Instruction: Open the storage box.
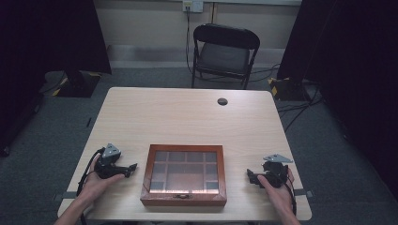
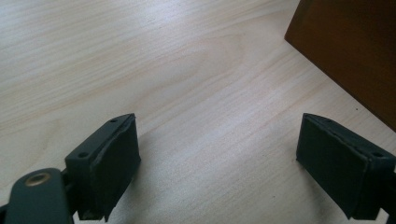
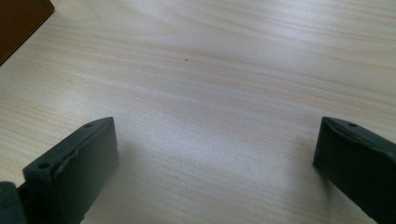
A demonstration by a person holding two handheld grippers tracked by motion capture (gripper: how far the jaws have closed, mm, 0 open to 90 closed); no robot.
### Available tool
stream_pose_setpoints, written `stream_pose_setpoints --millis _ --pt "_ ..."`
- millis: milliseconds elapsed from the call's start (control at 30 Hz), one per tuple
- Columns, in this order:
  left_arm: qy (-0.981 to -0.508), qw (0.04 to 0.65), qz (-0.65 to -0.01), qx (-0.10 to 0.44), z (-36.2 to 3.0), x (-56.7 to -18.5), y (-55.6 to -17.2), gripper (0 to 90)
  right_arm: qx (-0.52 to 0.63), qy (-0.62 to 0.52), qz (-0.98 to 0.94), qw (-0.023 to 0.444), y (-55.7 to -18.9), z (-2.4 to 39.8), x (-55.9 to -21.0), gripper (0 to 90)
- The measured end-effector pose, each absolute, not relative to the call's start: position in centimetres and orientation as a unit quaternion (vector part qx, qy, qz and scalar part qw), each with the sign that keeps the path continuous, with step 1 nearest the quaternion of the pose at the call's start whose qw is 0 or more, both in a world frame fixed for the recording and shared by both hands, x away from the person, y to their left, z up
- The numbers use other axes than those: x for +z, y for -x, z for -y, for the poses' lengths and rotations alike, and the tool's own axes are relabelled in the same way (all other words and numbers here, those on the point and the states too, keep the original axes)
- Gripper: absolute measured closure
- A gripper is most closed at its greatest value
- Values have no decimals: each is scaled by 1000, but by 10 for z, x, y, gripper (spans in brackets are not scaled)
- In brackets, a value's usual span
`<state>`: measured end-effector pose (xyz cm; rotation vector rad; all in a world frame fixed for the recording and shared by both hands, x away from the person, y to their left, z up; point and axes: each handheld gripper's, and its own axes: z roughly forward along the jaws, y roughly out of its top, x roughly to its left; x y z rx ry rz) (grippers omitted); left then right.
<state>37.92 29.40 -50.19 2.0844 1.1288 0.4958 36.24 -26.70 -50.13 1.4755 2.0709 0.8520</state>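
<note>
Two grippers [image 1: 126, 169] [image 1: 253, 177] flank one wooden box [image 1: 184, 176]

This looks like a lab or recording studio room. Black curtains [image 1: 47, 33] hang at 10 and 2 o'clock, weighted stand bases with yellow-black tape [image 1: 75, 84] sit on grey carpet [image 1: 328, 154], cables [image 1: 300, 105] trail across it, and 1 folding chair [image 1: 224, 54] faces a plain desk [image 1: 187, 112] at 12 o'clock.

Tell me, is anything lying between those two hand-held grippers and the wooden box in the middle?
Nothing visible does. The left gripper and right gripper rest open on either side of the closed wooden box, with bare table between each and the box's sides.
</note>
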Motion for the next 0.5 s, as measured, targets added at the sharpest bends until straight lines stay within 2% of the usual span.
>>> stream_pose_setpoints --millis 333,400,467,500 --pt "-806 352 -435 192 -294 -502 -379 124 309 -537 -752 228 -363 266 -501 5" --pt "-806 352 -435 192 -294 -502 -379 124 310 -536 -753 225 -362 265 -499 59" --pt "-806 352 -435 192 -294 -502 -379 124 314 -531 -753 227 -361 264 -497 183" --pt "-806 352 -435 191 -294 -502 -379 124 320 -530 -754 221 -362 263 -495 185"
